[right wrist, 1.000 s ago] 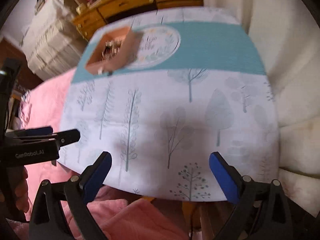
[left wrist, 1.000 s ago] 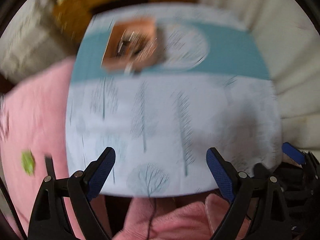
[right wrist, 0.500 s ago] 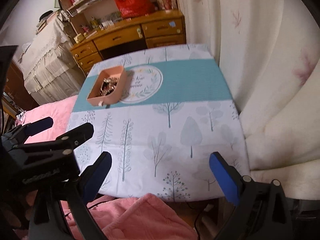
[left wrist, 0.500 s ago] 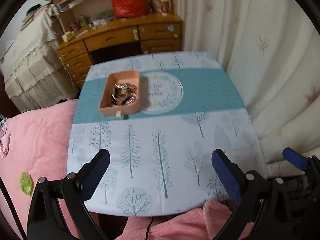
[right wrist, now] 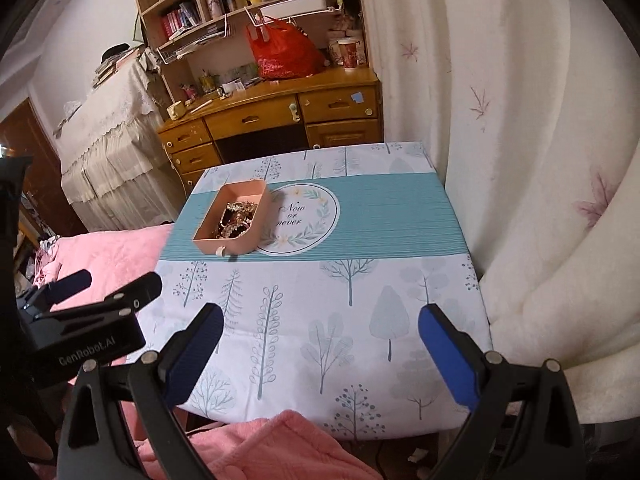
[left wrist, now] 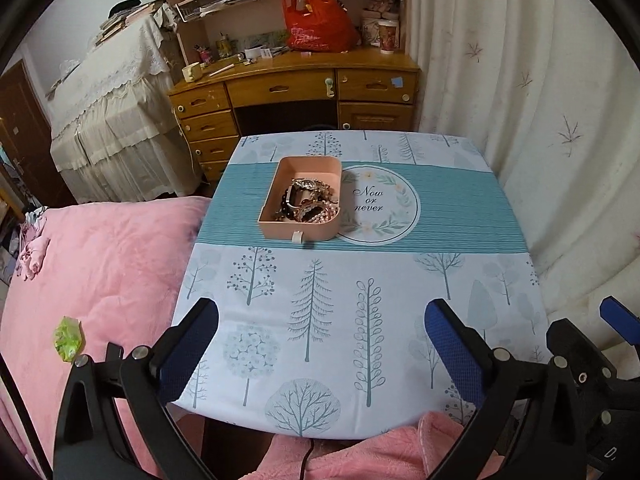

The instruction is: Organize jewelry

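Note:
A pink open box (left wrist: 276,222) sits on the teal stripe of the table at the back left, and also shows in the right wrist view (right wrist: 208,240). It holds a tangled pile of jewelry (left wrist: 306,202), bracelets and chains, also seen in the right wrist view (right wrist: 236,220). My left gripper (left wrist: 320,344) is open and empty, held above the table's near edge. My right gripper (right wrist: 320,344) is open and empty, also over the near edge, to the right of the left one. Both are far from the box.
The table wears a tree-print cloth (left wrist: 400,280) with a round "Now or never" mark (left wrist: 380,204). A pink bed (left wrist: 100,272) lies to the left, white curtains (right wrist: 540,180) to the right, a wooden desk (left wrist: 296,92) behind.
Both grippers have risen and pulled back; the views have steadied from blur and take in more of the room. The box and jewelry have not moved.

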Tool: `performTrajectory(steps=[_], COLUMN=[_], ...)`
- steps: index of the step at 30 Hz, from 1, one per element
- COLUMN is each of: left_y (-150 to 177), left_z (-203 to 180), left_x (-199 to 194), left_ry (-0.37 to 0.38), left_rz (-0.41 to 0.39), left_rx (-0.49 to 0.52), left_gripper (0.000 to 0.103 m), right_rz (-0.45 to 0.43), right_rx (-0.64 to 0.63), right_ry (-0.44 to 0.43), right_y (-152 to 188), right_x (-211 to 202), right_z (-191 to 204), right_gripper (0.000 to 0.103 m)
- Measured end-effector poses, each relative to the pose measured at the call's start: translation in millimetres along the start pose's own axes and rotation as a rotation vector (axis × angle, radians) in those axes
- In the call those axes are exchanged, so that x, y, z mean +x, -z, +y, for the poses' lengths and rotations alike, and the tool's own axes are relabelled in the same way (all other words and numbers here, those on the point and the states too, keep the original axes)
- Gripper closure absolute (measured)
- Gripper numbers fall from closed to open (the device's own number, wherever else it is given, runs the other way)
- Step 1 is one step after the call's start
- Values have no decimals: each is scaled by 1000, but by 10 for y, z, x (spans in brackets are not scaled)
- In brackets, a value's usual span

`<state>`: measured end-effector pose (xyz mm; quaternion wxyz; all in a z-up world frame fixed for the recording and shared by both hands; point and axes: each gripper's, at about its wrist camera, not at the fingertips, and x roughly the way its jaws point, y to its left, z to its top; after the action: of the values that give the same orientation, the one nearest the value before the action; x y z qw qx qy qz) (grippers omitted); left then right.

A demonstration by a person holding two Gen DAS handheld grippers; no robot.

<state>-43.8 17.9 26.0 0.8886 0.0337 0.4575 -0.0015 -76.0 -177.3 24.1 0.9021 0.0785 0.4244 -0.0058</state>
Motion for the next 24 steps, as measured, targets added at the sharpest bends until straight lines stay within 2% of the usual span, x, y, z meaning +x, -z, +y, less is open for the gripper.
performTrajectory(steps=[15, 24], left_y=[-50, -33], left_z=[-194, -190], left_x=[116, 209], left_ry=[6, 16], left_rz=[6, 31], left_rx=[86, 88], left_gripper=[1, 1], right_rz=[41, 62], right_rx=[-12, -3], right_ry=[30, 47], right_y=[-26, -17], right_x=[124, 181], right_z=[36, 27], right_gripper=[4, 3])
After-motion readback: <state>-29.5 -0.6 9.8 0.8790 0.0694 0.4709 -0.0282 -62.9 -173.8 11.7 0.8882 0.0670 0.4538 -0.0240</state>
